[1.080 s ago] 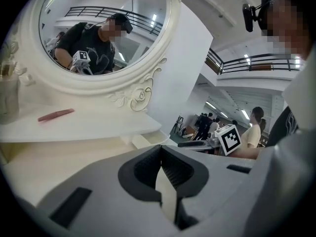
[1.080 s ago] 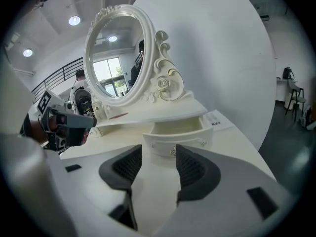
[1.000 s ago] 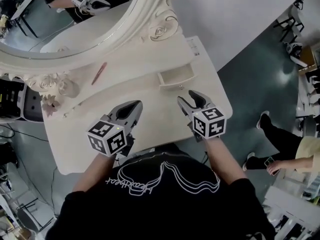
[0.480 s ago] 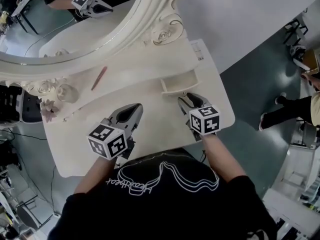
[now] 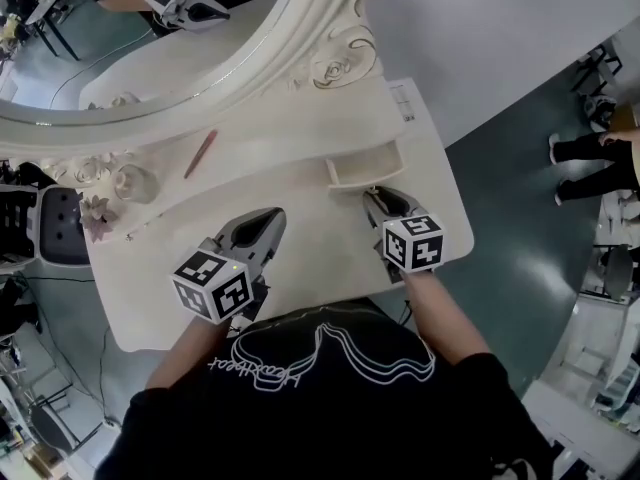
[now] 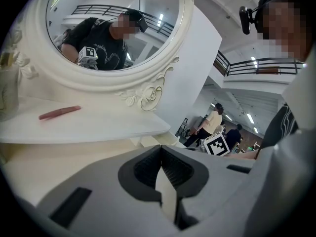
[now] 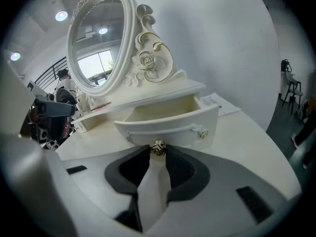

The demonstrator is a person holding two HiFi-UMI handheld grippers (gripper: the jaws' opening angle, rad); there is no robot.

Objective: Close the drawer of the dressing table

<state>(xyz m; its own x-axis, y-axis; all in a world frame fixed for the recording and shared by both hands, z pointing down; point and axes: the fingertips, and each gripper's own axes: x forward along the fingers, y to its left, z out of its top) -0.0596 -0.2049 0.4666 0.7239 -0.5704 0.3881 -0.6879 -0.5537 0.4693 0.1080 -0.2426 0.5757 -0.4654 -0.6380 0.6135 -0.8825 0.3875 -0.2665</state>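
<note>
Grey floor all round; white table (image 5: 320,258) below, oval mirror (image 5: 150,48) at far left. Found drawer (image 5: 362,168) pulled out from under the shelf (image 5: 280,138) at far right, open as far as a second ago.

Compared with a second ago:
- Logged right gripper (image 5: 383,198) lower and closer to the drawer front, no longer held back with jaws wide
- Now seen closing round the knob (image 7: 157,147); pads close on either side, not clearly pressing yet; nothing gripped so far
- Logged left gripper (image 5: 268,218) over bare table top at near left, jaws together, empty, hardly shifted

Reading for the task: approach judged done, contact with the knob about to be made. Push toward the far side not yet begun, so closing judged only at its start. Grip on the knob probably meant for steering the drawer straight in; skewing and jamming to be watched for.

Counted:
- grippers: 2
- drawer: 1
- centre knob: 1
- small rosettes (image 7: 202,131) at the ends of the drawer front: 2
- mirror: 1
- pink stick (image 5: 199,154) on the shelf: 1
- glass (image 5: 130,181) at the far-left end of the shelf: 1
</note>
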